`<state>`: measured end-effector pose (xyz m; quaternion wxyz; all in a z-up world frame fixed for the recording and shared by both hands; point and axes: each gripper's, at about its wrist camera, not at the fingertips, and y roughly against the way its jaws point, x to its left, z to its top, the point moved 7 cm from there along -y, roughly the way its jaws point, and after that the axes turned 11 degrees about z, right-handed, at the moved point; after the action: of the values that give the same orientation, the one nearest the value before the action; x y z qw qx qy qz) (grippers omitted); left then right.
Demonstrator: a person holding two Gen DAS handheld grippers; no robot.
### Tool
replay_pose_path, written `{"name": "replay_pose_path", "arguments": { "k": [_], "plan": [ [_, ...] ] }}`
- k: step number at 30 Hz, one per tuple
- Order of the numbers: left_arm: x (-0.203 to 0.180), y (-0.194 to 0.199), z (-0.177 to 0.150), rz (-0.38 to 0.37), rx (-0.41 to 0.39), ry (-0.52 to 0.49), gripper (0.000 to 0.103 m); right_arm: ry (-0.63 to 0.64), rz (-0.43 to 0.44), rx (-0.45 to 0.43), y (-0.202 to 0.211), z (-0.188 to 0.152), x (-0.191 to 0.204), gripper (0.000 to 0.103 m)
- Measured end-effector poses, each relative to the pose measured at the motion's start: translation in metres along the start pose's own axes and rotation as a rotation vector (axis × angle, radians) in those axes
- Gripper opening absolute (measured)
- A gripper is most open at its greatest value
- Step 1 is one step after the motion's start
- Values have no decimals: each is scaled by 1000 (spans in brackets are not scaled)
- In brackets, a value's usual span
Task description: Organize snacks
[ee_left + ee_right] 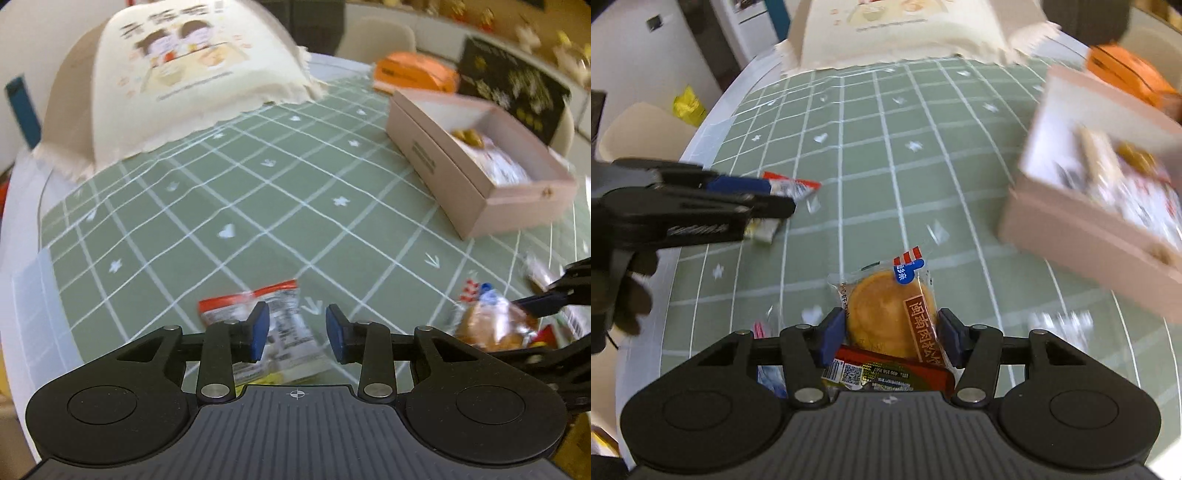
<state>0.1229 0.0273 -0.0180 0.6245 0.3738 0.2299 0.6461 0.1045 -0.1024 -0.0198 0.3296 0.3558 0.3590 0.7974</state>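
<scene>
Across the round table lay a green checked cloth (258, 192), mostly bare mid-table; a pink box (476, 173) stood toward its far right edge. Right gripper (892, 334) pinched a wrapped pastry (886, 314); left gripper (297, 332) hung partly open over a snack packet (258, 306).

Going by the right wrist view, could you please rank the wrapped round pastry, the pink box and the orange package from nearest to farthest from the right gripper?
1. Wrapped round pastry, between the right gripper's fingers.
2. Pink box, right of centre.
3. Orange package, behind the box, far right.
</scene>
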Motion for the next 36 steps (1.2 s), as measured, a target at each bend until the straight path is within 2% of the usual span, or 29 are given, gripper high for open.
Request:
{"name": "replay_pose_path", "arguments": {
  "k": [1, 2, 5, 8, 9, 11, 12, 14, 16, 19, 21, 24, 27, 31, 36],
  "plan": [
    [-6, -1, 1, -3, 1, -19, 43, -15, -1, -7, 5, -6, -3, 55],
    [-11, -1, 2, -5, 3, -38, 53, -25, -3, -16, 8, -9, -5, 55],
    [-25, -1, 0, -47, 8, -71, 66, -57, -1, -59, 23, -18, -11, 56],
    [-19, 14, 2, -110, -32, 15, 63, -65, 4, -109, 39, -20, -10, 64],
    [-11, 21, 2, -109, -61, 63, 63, -56, -4, -123, 45, -19, -11, 65],
    [12, 30, 2, -42, -99, 160, 60, -31, -31, -150, 54, -19, -9, 67],
    [25, 29, 1, -17, -93, 217, 60, -20, -43, -159, 57, -19, -9, 67],
    [44, 19, -3, -16, -38, 325, 59, -4, -61, -168, 62, -23, -9, 68],
    [49, 8, -3, -30, 0, 355, 59, 0, -70, -163, 60, -27, -9, 68],
    [34, -7, -4, -56, 50, 276, 60, 3, -75, -146, 59, -35, -10, 68],
    [20, -13, -5, -63, 64, 201, 66, 7, -77, -134, 59, -40, -8, 68],
    [5, -14, -4, -1, 27, 85, 66, 43, -86, -113, 59, -51, -4, 68],
    [3, -14, -3, 15, 29, 97, 64, 89, -112, -91, 59, -61, -1, 68],
    [-9, 4, -16, -75, 53, 125, 61, 93, -126, -94, 65, -68, -8, 68],
    [-33, 41, -42, -128, 48, 118, 60, 2, -180, -153, 74, -61, -42, 68]
  ]
}}
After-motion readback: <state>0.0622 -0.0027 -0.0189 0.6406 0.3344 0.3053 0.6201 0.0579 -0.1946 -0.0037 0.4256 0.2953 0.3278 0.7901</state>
